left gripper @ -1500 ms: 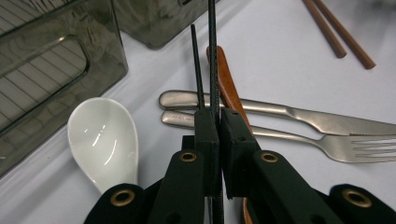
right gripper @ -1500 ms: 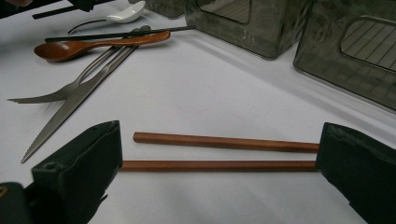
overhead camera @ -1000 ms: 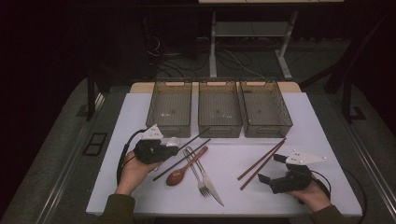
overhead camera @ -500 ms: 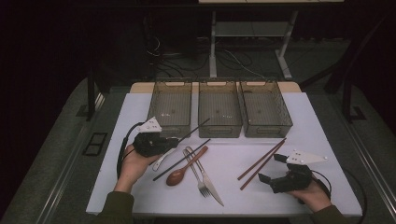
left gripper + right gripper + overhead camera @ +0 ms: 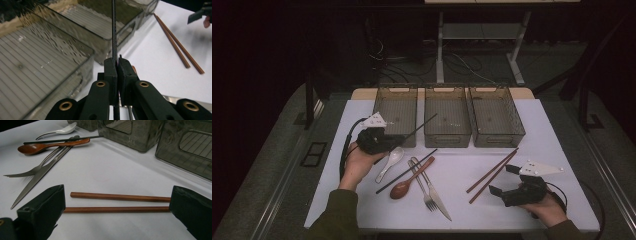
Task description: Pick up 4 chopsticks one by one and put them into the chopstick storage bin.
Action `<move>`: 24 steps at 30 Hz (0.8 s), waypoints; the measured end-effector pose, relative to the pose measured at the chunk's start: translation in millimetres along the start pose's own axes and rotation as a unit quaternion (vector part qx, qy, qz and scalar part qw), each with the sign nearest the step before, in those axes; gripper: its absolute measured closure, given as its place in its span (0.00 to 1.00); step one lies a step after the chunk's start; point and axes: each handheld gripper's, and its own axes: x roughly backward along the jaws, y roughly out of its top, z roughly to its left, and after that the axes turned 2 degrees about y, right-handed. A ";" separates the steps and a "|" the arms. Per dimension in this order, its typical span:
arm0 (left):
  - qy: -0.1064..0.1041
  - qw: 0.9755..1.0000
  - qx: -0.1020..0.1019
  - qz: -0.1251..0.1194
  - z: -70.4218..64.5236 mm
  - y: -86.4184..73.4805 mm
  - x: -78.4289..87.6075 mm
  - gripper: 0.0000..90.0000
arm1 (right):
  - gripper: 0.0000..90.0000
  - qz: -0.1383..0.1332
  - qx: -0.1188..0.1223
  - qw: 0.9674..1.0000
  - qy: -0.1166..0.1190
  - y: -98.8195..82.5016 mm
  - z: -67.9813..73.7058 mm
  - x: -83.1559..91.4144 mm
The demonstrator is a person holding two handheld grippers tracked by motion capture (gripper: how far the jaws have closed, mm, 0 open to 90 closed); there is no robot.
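My left gripper is shut on a thin black chopstick, held off the table just in front of the left bin. In the left gripper view the jaws pinch that chopstick, which points out over the bins. A second black chopstick lies on the white table. My right gripper rests at the front right, open. In the right gripper view its jaws stand wide on either side of the ends of two brown chopsticks, apart from them.
Three clear bins stand in a row at the back: left, middle and right. A white spoon, wooden spoon, fork and knife lie mid-table. The brown chopsticks lie to their right.
My left gripper has risen and moved toward the bins, carrying one black chopstick up off the table. The right gripper has stayed put.
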 end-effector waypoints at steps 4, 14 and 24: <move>0.006 1.000 0.002 -0.003 7.3 11.2 -2.0 0.95 | 0.01 -0.002 0.000 1.000 0.001 0.2 0.1 0.2; 0.017 1.000 0.008 -0.007 26.5 33.6 -7.9 0.95 | 0.01 -0.004 -0.002 1.000 -0.001 0.3 0.8 1.0; 0.045 0.999 0.026 -0.004 49.7 42.1 -19.2 0.95 | 0.01 -0.006 -0.002 1.000 -0.001 0.4 0.6 1.7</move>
